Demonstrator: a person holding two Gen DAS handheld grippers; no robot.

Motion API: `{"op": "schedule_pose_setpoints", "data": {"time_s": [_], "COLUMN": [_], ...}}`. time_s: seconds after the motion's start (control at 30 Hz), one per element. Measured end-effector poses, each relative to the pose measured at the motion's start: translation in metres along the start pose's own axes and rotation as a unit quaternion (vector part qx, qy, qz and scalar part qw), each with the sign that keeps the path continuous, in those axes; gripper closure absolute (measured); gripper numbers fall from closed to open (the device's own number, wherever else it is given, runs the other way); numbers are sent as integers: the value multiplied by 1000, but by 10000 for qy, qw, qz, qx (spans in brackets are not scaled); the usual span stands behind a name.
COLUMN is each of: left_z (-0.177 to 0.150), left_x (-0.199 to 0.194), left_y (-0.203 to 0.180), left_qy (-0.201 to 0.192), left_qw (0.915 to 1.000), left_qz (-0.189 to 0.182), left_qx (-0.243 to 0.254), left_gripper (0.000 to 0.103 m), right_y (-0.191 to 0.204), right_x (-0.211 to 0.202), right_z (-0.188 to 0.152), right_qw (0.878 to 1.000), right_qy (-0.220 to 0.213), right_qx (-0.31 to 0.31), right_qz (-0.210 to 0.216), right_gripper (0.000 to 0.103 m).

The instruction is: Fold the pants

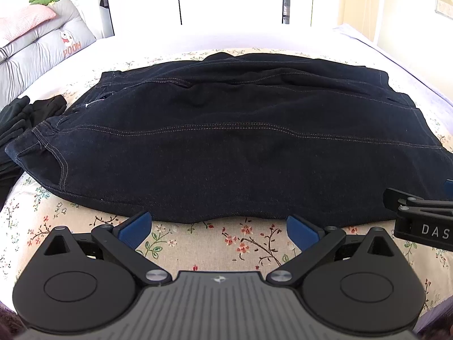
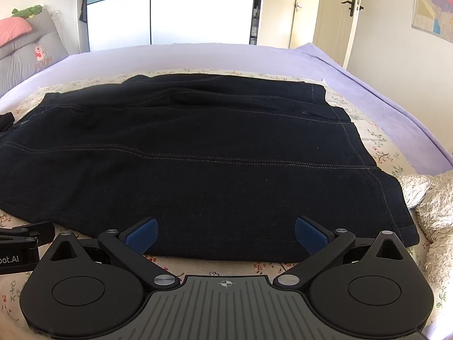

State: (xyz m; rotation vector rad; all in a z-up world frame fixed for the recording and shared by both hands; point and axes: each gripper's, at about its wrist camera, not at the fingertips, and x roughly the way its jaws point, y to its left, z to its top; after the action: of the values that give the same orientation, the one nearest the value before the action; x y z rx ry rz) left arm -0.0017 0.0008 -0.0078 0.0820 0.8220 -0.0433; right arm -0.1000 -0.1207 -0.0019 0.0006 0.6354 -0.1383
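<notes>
The left tongs [image 1: 219, 231] stand wide apart, blue pads hovering over the floral sheet [image 1: 249, 240] just short of the near edge of the pants [image 1: 226, 141], gripping nothing. The right tongs [image 2: 226, 236] are likewise spread apart and hold nothing, their pads at the pants' [image 2: 198, 155] near edge, over the dark denim. The two tools sit side by side, each showing at the edge of the other's view.

The pants lie folded into a broad dark block across the middle of the bed, seams running left to right. To the left lies other dark clothing [image 1: 25, 119]; at the near right, a fluffy pale fabric [image 2: 436, 212]. At the far left, grey cushions [image 1: 36, 48] carry a pink pillow [image 1: 22, 19].
</notes>
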Motion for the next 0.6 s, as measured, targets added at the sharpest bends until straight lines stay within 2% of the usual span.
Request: {"op": "schedule_pose_setpoints", "data": {"time_s": [0.6], "left_z": [0], "left_x": [2], "left_y": [0], "left_qy": [30], "left_qw": [10000], "left_qz": [-23], "left_qx": [-16], "left_gripper": [0], "right_y": [0], "right_x": [1], "right_z": [-1], "right_qw": [10000], "right_qy": [34], "right_qx": [-11], "right_qz": [-1], "right_gripper": [0]}}
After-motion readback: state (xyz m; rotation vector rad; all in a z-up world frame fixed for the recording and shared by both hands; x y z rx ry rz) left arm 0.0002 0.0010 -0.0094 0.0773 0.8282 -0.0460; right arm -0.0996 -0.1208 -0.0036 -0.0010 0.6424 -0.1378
